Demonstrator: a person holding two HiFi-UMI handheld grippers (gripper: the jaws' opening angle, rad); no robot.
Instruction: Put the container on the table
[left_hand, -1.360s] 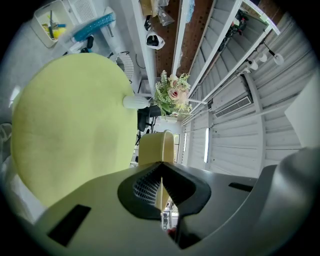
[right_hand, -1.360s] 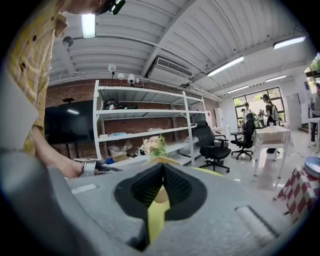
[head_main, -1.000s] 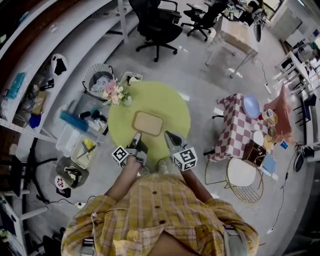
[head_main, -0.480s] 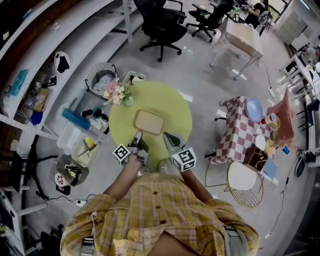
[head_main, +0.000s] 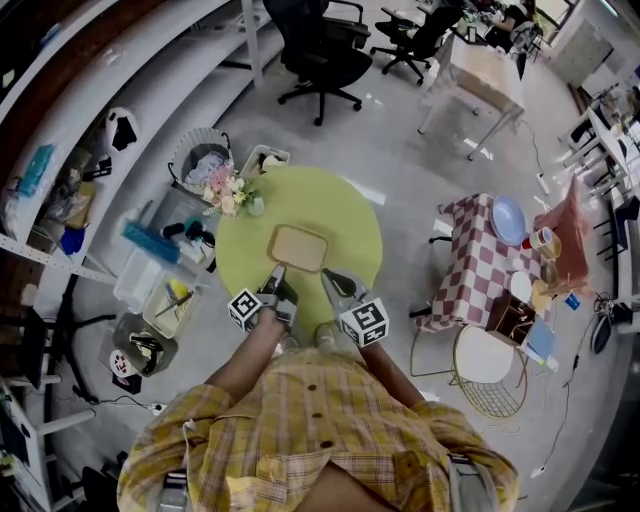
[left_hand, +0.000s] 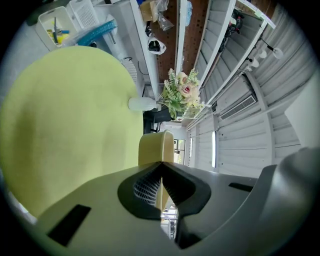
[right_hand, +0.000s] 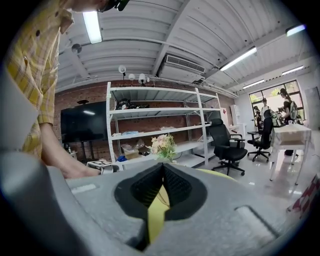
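Observation:
A shallow beige container (head_main: 297, 247) lies flat on the round yellow-green table (head_main: 340, 215). My left gripper (head_main: 275, 272) is at the container's near left corner. In the left gripper view its jaws are closed, a thin strip of beige wall runs between them, and the container (left_hand: 156, 145) rises just past the left gripper (left_hand: 160, 164) tips. My right gripper (head_main: 327, 274) hovers at the near right corner, shut. In the right gripper view the right gripper (right_hand: 163, 166) shows only the green table (right_hand: 220, 172) through the slit.
A vase of pink flowers (head_main: 228, 188) stands at the table's far left edge. Storage bins (head_main: 165, 290) and a wire basket (head_main: 198, 155) sit on the floor to the left. A checkered table (head_main: 480, 255) and a round wire stool (head_main: 485, 355) stand to the right.
My right gripper has drifted slightly left, toward the container's near right corner. The container and my left gripper have stayed in place.

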